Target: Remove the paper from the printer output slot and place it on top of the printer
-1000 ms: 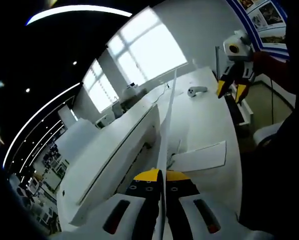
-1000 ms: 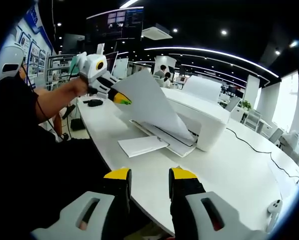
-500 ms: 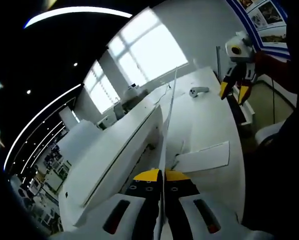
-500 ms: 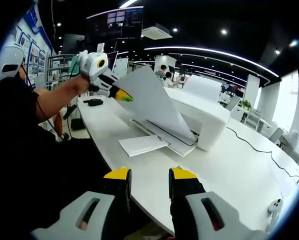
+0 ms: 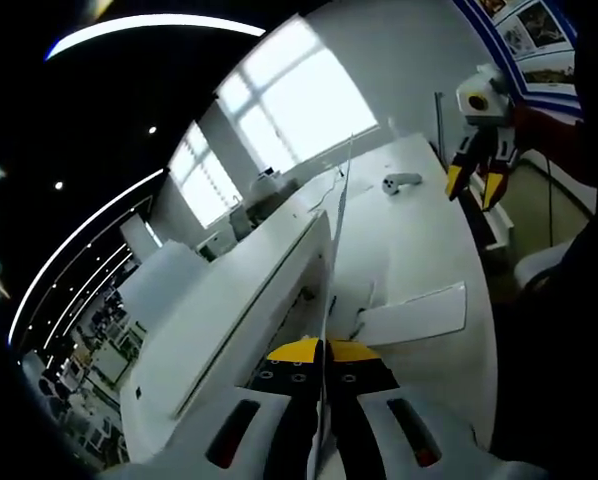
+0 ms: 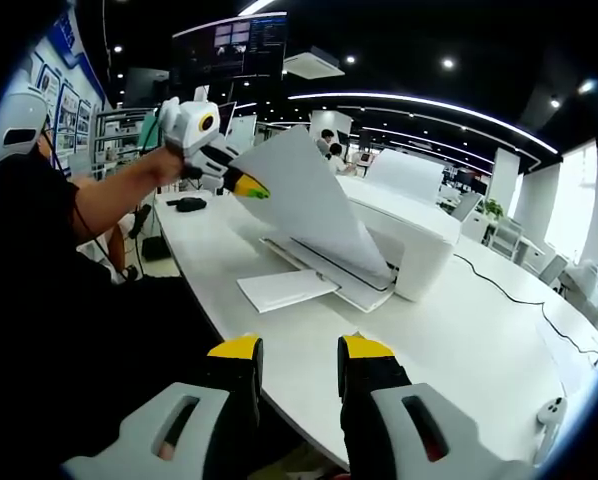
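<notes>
White paper (image 6: 314,205) hangs pinched at its corner in your left gripper (image 5: 325,352), its far edge apparently at the printer (image 6: 404,245) output slot, though that is hard to see. It's light and limp, so grip near the edge and lift gently. Your right gripper (image 6: 299,362) waits spread and empty over the table (image 6: 459,330).

A long white table (image 6: 459,340) with a rounded edge carries everything. On it sits a white printer (image 6: 404,245), and just beside the printer's front a loose white sheet (image 6: 284,290) lies flat. A thin dark cable (image 6: 509,295) trails across the tabletop behind the printer, and a small white device (image 6: 549,415) rests near the table's far end.
</notes>
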A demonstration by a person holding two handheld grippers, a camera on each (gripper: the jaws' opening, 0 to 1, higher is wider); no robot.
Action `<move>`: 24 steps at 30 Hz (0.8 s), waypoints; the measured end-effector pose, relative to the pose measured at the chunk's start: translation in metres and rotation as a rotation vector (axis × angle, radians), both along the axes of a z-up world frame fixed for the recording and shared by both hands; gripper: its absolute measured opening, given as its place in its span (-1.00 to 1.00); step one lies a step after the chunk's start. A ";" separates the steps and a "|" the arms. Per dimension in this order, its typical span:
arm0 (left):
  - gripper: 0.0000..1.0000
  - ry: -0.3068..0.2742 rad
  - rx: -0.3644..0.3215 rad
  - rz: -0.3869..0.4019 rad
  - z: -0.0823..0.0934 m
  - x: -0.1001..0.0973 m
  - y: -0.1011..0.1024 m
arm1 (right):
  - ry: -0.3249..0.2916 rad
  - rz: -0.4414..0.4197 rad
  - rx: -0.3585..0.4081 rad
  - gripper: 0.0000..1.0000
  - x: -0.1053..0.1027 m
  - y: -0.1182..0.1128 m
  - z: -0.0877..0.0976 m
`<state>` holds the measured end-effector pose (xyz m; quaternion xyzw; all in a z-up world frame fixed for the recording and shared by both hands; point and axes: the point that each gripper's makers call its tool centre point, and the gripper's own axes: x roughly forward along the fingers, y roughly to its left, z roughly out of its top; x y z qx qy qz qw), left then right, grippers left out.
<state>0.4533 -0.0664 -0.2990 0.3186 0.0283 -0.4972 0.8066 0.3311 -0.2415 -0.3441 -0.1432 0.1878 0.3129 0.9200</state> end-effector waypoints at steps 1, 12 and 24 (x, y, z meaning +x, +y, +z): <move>-0.89 -0.001 0.001 0.000 0.000 0.000 0.000 | 0.000 0.000 -0.001 -0.48 0.000 0.000 0.000; -0.89 -0.009 0.008 -0.004 0.004 0.001 -0.001 | -0.002 -0.002 -0.002 -0.48 0.000 -0.002 0.001; -0.89 -0.021 0.017 -0.004 0.008 0.001 -0.004 | -0.004 -0.002 -0.003 -0.48 0.001 -0.003 0.002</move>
